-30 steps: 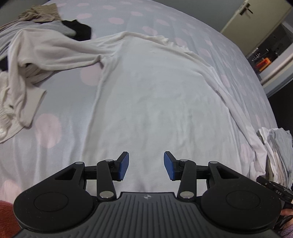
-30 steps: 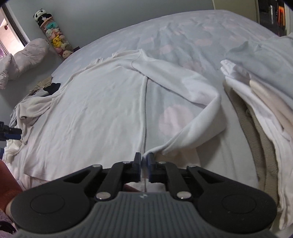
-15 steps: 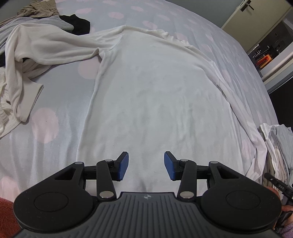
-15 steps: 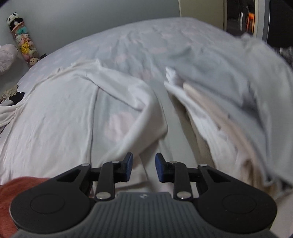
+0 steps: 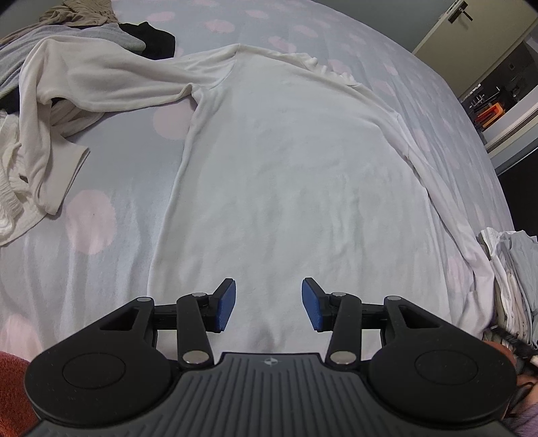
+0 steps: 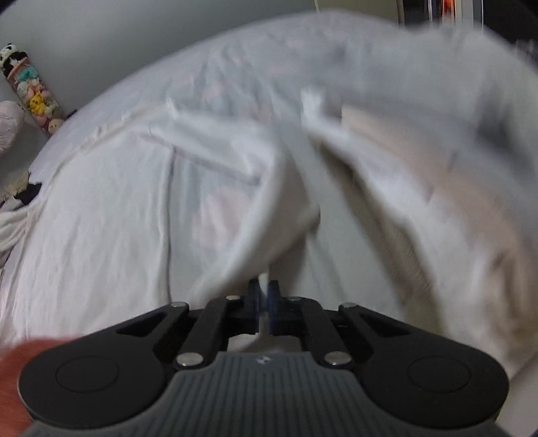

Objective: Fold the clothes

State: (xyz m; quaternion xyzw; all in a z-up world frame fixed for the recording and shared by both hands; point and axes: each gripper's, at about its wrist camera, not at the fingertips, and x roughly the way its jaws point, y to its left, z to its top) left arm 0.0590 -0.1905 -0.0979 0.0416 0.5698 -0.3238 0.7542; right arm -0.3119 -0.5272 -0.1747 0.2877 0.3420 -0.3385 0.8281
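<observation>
A white long-sleeved shirt [image 5: 285, 161] lies flat on the bed, its collar at the far end. Its left sleeve [image 5: 101, 84] trails off toward the clothes heap. My left gripper [image 5: 269, 304] hovers open over the shirt's near hem, with nothing between its blue pads. In the blurred right wrist view, the shirt's right sleeve [image 6: 262, 215] bends back toward me in a loop. My right gripper [image 6: 264, 295] is shut on that sleeve's end, and a sliver of white cloth shows between the pads. The shirt body [image 6: 101, 218] spreads to its left.
A heap of unfolded clothes [image 5: 67, 20] with a black garment [image 5: 151, 37] lies at the far left. A stack of folded clothes [image 6: 420, 168] stands just right of the sleeve, also at the bed's right edge [image 5: 511, 269]. The pale sheet [image 5: 90, 218] has pink dots.
My right gripper swung right toward the folded stack, opened, then shut on the end of the sleeve. The left gripper stayed open over the hem.
</observation>
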